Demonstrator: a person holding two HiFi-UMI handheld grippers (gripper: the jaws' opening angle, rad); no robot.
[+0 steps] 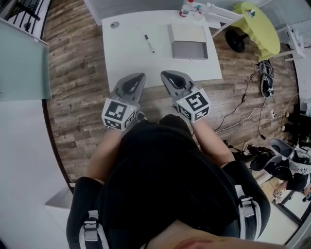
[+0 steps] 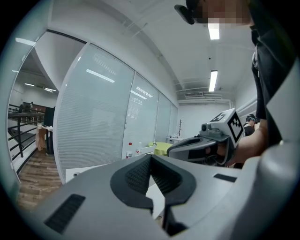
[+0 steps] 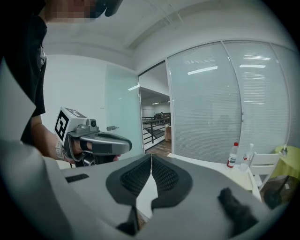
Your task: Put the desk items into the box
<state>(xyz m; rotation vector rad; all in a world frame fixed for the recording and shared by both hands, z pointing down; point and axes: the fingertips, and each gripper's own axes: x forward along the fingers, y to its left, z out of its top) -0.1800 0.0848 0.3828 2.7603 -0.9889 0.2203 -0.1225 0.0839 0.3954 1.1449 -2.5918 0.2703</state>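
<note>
– While both grippers hang short of the counter, what goes on the list, and where does it lie?

– Item 1: marker [image 1: 149, 43]. It is slim, dark and stick-shaped, lying flat on the counter [image 1: 126, 53], left of the box and apart from it.
Item 2: box [image 1: 189, 41]. It is rectangular, cream at the far half and grey at the near half. Whether the cream part is a lid folded back I cannot tell.
Item 3: bottle [image 1: 185, 8]. It is clear plastic with a red cap, upright at the far edge, and probably not part of the job.
The counter itself is white, smooth and matt, with one round cable hole [image 1: 114, 25] toward the far left.

– And the tools?

– Left gripper [image 1: 140, 77] and right gripper [image 1: 166, 74]. Both have grey hard shells and dark ribbed pads. Each pair of jaws is pressed together at the tips with nothing between them. Both are held close to the person's body and point toward the counter's near edge.

– Handling note for the step in hand?

– By my reading the packing has not begun, and the marker is the one loose piece plainly in view. One gripper's jaws should spread before it reaches. It should come down across the barrel, not along it, and pinch near the middle so neither end droops. A round barrel on a slick top may roll, so both pads should meet it squarely. Then carry it over the grey part of the box and let go low.
</note>
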